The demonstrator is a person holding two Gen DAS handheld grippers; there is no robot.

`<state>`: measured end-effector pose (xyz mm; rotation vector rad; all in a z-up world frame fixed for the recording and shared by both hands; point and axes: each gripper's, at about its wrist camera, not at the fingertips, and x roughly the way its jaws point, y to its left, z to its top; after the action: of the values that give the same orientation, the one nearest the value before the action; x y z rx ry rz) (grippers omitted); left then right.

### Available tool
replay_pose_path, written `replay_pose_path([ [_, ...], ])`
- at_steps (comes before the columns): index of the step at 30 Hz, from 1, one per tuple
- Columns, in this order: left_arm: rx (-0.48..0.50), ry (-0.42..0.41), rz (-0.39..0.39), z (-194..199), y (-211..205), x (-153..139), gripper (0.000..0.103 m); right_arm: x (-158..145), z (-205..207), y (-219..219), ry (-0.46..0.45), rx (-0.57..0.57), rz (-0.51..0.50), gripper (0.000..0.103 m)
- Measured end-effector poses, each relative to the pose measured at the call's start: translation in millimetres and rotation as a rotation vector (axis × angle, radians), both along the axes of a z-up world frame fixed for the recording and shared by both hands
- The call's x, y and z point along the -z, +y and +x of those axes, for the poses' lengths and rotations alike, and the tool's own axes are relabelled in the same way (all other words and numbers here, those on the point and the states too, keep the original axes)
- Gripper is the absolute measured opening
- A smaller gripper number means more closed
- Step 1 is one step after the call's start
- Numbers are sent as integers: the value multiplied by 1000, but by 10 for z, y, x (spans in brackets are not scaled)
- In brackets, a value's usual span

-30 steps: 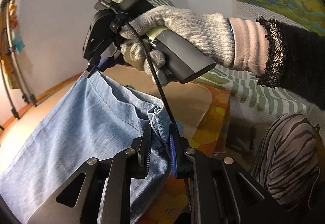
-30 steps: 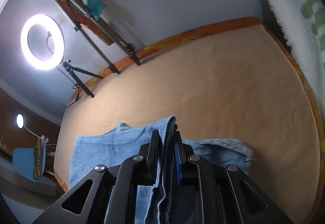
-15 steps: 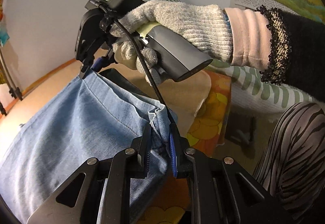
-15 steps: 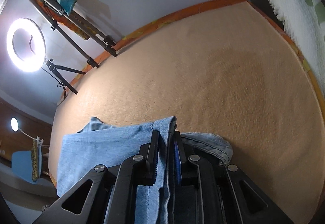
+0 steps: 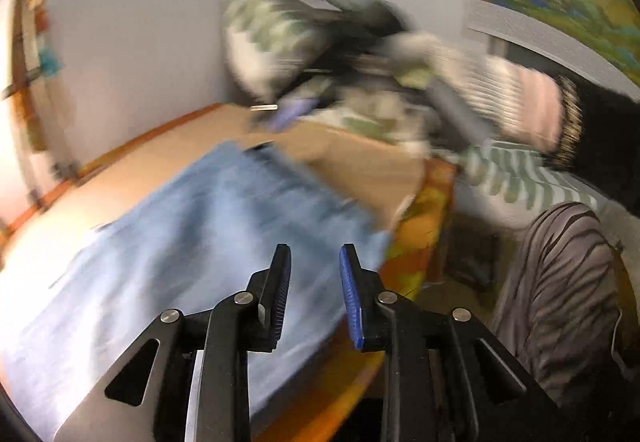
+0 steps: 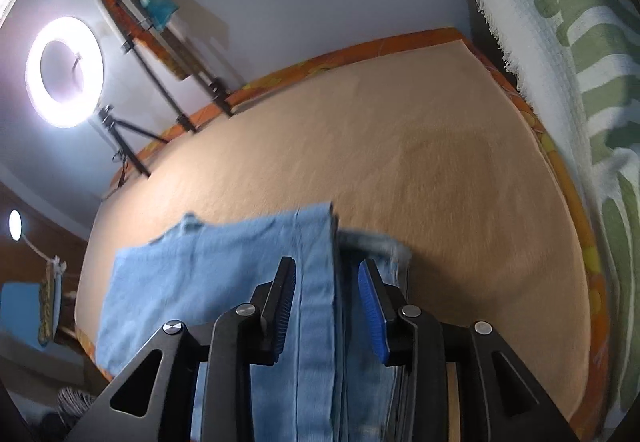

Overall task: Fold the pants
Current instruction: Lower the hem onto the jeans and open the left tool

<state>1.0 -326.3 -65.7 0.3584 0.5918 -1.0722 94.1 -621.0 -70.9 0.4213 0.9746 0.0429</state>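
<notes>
1. A lit ring light [image 6: 64, 71] on a tripod stands at the far left by the wall, beside a leaning rack [image 6: 156, 37] hung with a teal cloth.
2. The pants [image 6: 208, 274], light blue denim, lie on the tan bed [image 6: 420, 177] near its orange-edged side; the left wrist view shows them blurred.
3. The left gripper [image 5: 313, 292] hangs over the pants' near edge; its jaws have just been opening and stand apart, with no cloth pressed between them.
4. The right gripper [image 6: 328, 306] has also just been opening; a folded denim edge runs between its parted jaws, unpinched.
5. A gloved hand [image 5: 452, 81] carries that gripper, blurred.
6. A green-patterned white blanket [image 6: 576, 53] borders the bed at the right.
</notes>
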Motion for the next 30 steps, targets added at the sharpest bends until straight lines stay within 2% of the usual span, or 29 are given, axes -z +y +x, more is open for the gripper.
replay_pose_path([
  [3,-119,-20,27,217,475,-81,27,3,-190,143,-2,-35,-5,35],
  [6,-278,-27,52,466,1039,-137,36,7,-292,359,-9,-66,-45,35],
  [11,-512,33,47,774,1793,-56,36,1,-300,813,-40,-140,-65,36],
  [15,-628,103,51,839,2132,189,36,-27,-182,1223,-63,-207,-89,36],
  [18,-677,165,53,868,2305,341,36,-31,-60,1609,-78,-273,-114,36],
  [21,-697,192,60,852,2388,436,36,27,61,1943,-72,-324,-145,36],
  [25,-722,220,75,815,2499,509,36,89,211,2265,-50,-372,-127,37],
  [30,-725,250,79,813,2540,568,36,24,376,2716,-55,-455,-108,38],
])
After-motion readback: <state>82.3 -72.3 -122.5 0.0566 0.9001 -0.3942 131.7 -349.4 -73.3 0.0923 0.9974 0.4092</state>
